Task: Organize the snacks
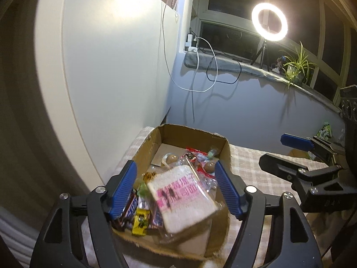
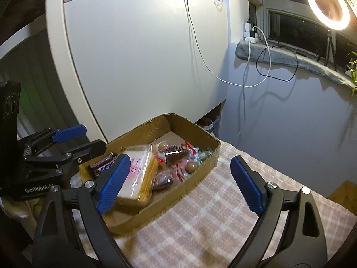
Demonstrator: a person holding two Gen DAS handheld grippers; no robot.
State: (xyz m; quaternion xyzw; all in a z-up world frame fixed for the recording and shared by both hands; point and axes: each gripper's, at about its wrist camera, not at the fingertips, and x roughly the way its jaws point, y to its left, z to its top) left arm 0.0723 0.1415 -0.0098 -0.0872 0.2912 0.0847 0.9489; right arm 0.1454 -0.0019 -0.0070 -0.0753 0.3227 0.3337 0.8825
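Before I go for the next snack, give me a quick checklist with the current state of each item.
1. Left gripper empty, fingers apart: ok.
2. Right gripper empty, fingers apart: ok.
3. Cardboard box flat on the checked cloth: ok.
4. Bread packet fully inside the box: ok, lying tilted on other snacks.
5. Chocolate bar inside the box: ok.
6. More snacks left outside the box: cannot tell; only something green shows at the far right.
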